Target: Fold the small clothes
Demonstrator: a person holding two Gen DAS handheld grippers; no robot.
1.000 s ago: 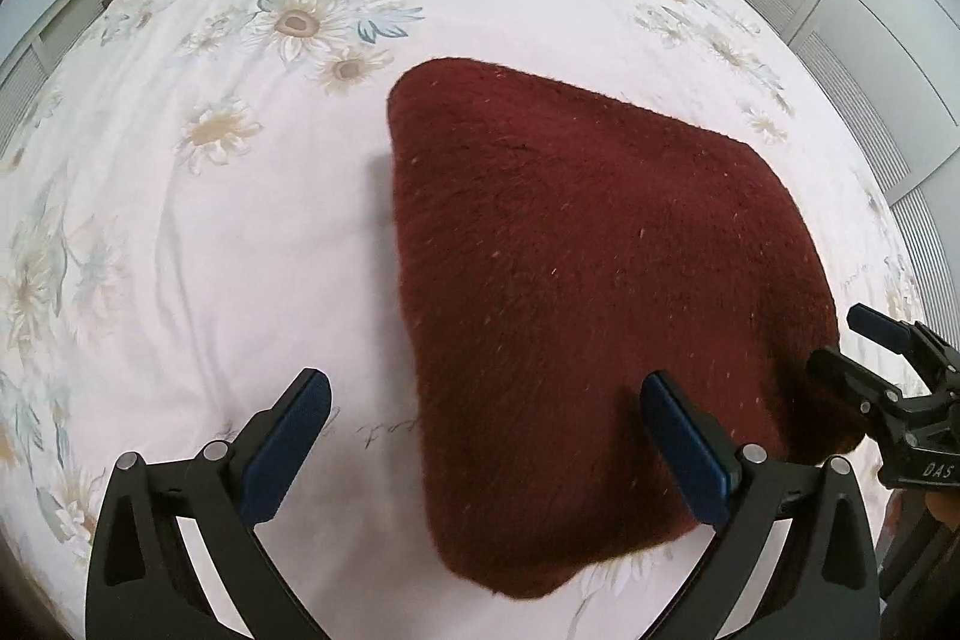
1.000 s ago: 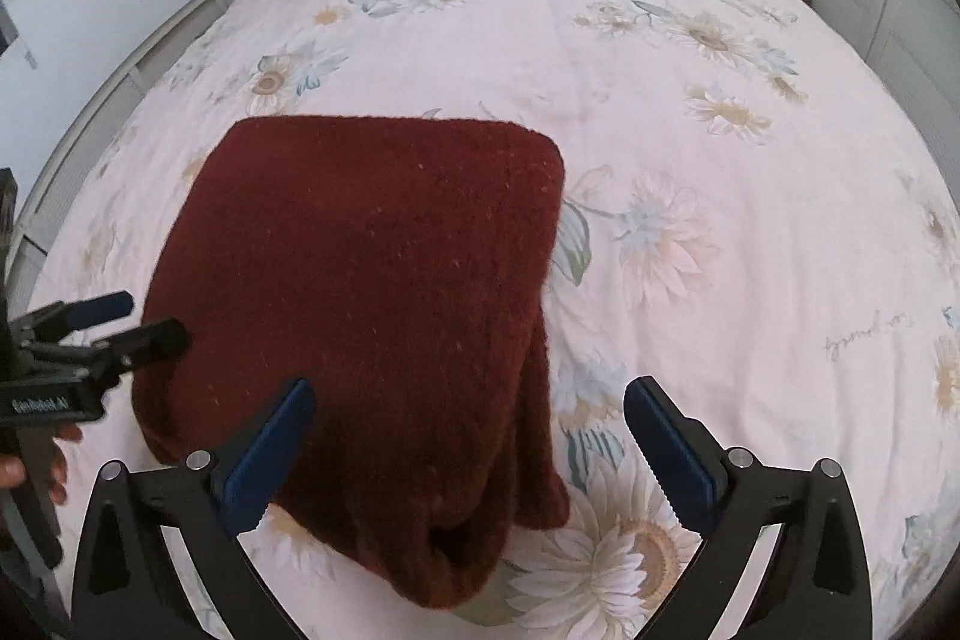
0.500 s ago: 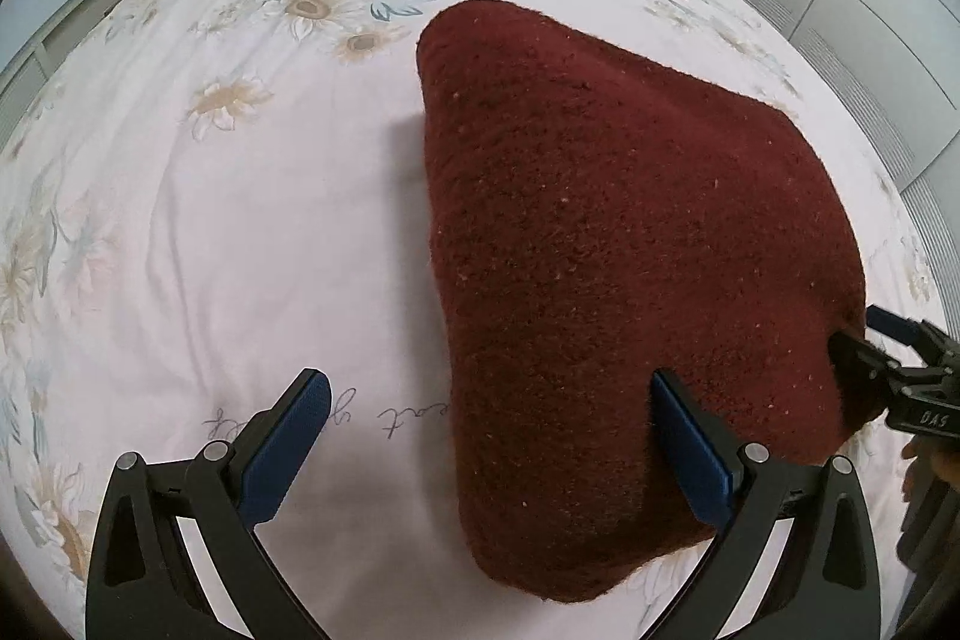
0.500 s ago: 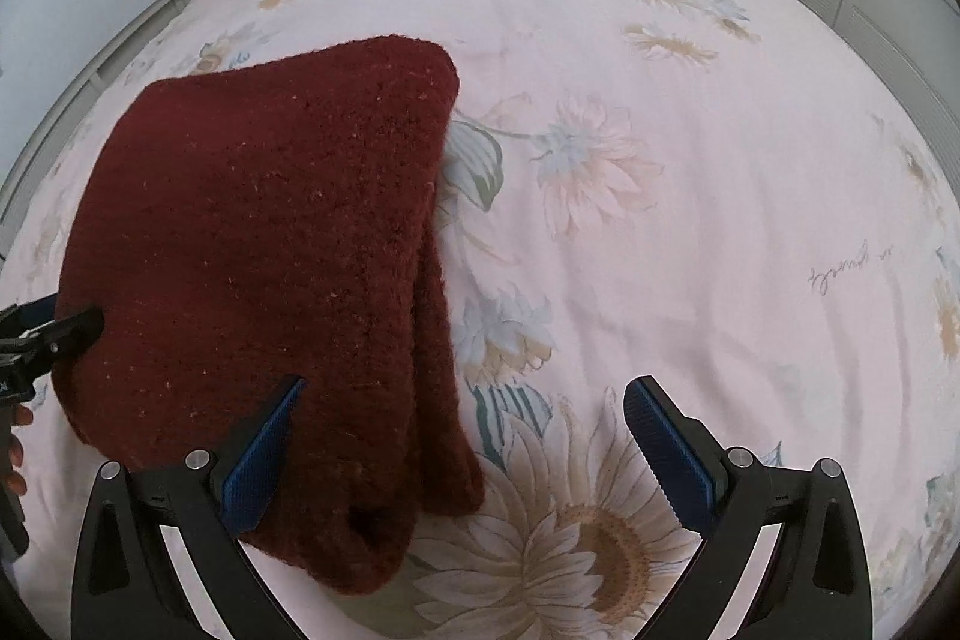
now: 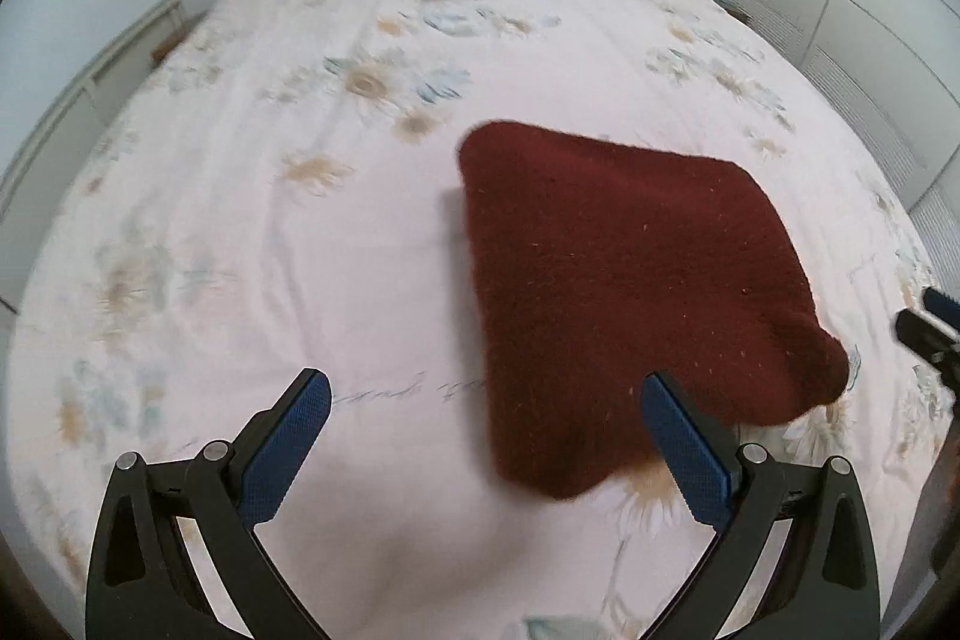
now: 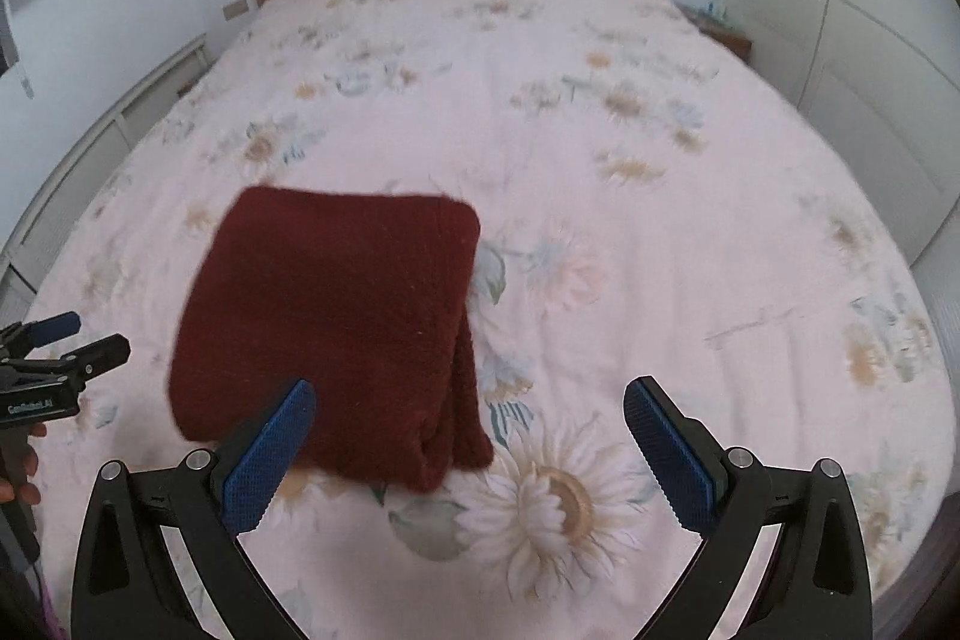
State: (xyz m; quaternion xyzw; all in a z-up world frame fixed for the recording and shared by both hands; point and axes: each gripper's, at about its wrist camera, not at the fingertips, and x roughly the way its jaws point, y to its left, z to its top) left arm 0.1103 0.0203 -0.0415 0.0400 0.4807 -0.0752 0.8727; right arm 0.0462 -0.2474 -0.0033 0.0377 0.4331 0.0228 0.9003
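Now, sweater (image 6: pixel 336 328): folded, dark red, lying on the floral bedspread (image 6: pixel 600 148), near side.
Left gripper (image 5: pixel 480 436): fingers spread wide, holding nothing.
Right gripper (image 6: pixel 468 436): fingers spread wide, holding nothing.

Dark red knit garment (image 6: pixel 336 328), folded into thick squarish stack, flat on floral bedspread (image 6: pixel 660 280).

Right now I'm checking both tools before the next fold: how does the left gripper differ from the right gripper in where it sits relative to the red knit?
The left gripper sits at the folded red knit's smooth closed side; the right gripper faces the side where stacked layers show. The left gripper's right finger overlaps the knit in its own view, while the right gripper's left finger does in its view. Both have their jaws wide apart, holding nothing, above the floral bedspread.
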